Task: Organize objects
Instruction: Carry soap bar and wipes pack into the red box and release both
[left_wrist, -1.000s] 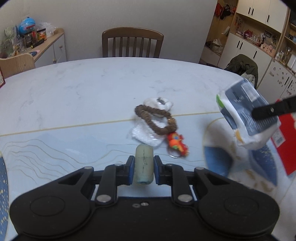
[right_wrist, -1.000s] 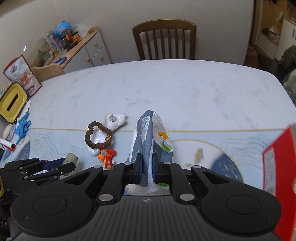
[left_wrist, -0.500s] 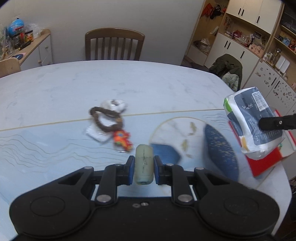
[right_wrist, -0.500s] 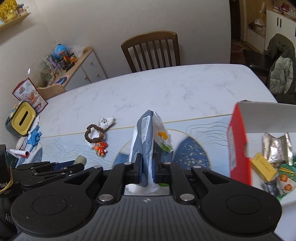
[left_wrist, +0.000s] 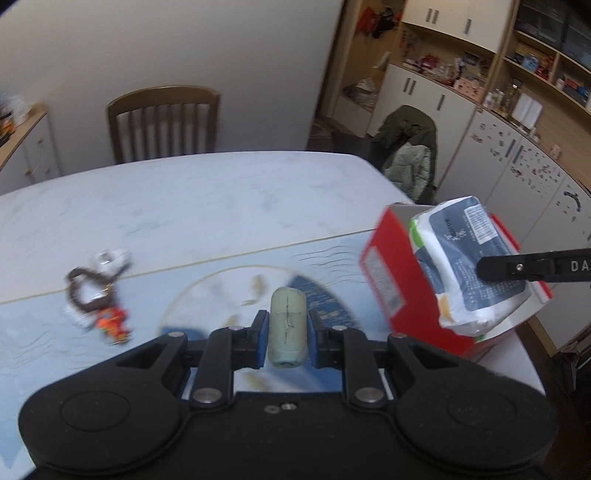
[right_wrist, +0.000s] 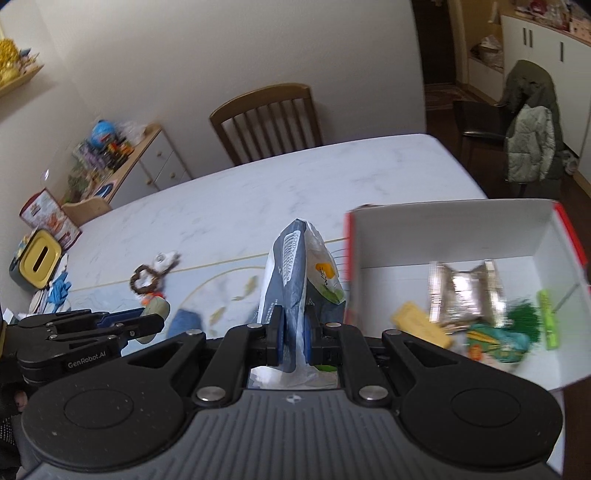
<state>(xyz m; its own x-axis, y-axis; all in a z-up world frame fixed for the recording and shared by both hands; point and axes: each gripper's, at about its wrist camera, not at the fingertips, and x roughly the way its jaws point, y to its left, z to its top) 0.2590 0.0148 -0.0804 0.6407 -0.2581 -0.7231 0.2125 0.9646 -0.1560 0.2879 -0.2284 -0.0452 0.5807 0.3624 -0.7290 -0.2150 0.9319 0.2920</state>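
Clamping a pale green cylinder (left_wrist: 287, 328) with a cracked, matte end, the left gripper (left_wrist: 286, 341) hangs above the marble-patterned table (left_wrist: 192, 206). The right gripper (right_wrist: 293, 338) is closed on a soft, crinkled blue and white packet (right_wrist: 295, 269), held upright. At 3 o'clock of the packet stands a red box (right_wrist: 461, 230) with white inside walls, holding a shiny foil pouch (right_wrist: 465, 291) and a yellow block (right_wrist: 419, 323). At 10 o'clock lies a brown bead bracelet (right_wrist: 146, 282), well apart.
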